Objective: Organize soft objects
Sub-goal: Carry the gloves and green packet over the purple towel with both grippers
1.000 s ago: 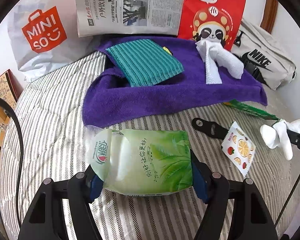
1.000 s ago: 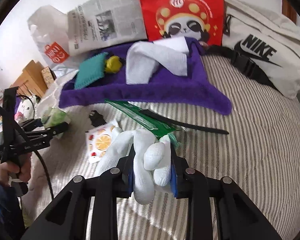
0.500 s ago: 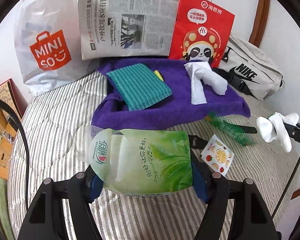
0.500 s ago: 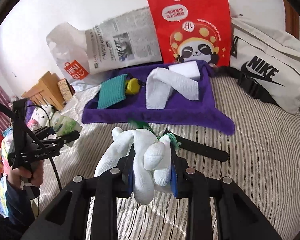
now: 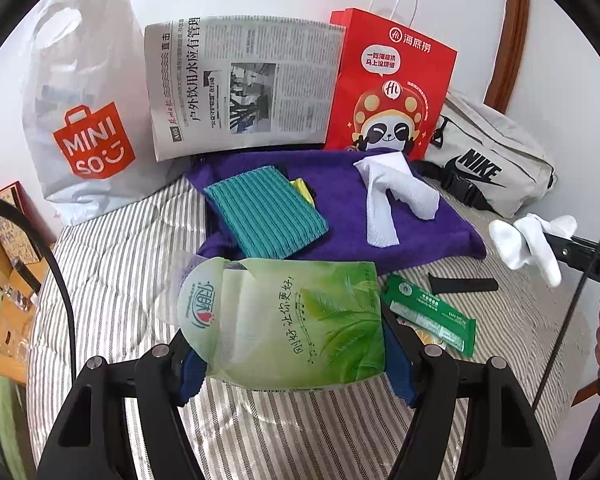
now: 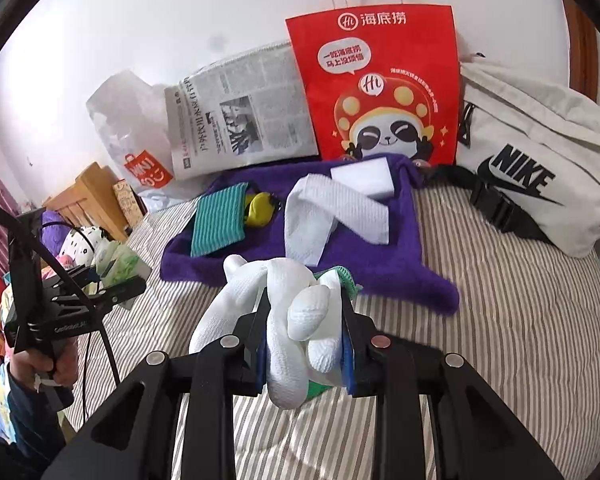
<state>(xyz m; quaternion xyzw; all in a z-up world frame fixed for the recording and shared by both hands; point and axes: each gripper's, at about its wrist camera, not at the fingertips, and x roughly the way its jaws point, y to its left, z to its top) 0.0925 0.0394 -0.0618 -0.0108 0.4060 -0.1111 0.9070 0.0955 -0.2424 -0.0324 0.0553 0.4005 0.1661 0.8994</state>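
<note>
The tissue pack (image 5: 292,324), green and soft, fills the lower middle of the left wrist view, clamped by its two ends between the wide-set jaws of the left gripper (image 5: 296,354) and held clear of the striped bed (image 5: 112,264). In the right wrist view the white glove (image 6: 300,320) sits bunched at lower centre, squeezed between the narrowly set jaws of the right gripper (image 6: 304,344), its fingers spilling out to the left and below; a bit of green shows with it at the jaws. The same glove appears at the right edge of the left wrist view.

Behind both, mid-frame, a purple towel (image 5: 340,200) lies spread on the bed, carrying a teal cloth (image 5: 264,212) on its left, a yellow item (image 6: 260,208) just beside that, and a white cloth (image 5: 392,200) on its right. A green packet (image 5: 432,316) and a black strap (image 5: 464,284) lie on the bed right of the tissue pack. Along the wall stand a white shopping bag (image 5: 84,120), a newspaper (image 5: 244,84), a red paper bag (image 5: 392,84) and a grey waist bag (image 5: 492,160).
</note>
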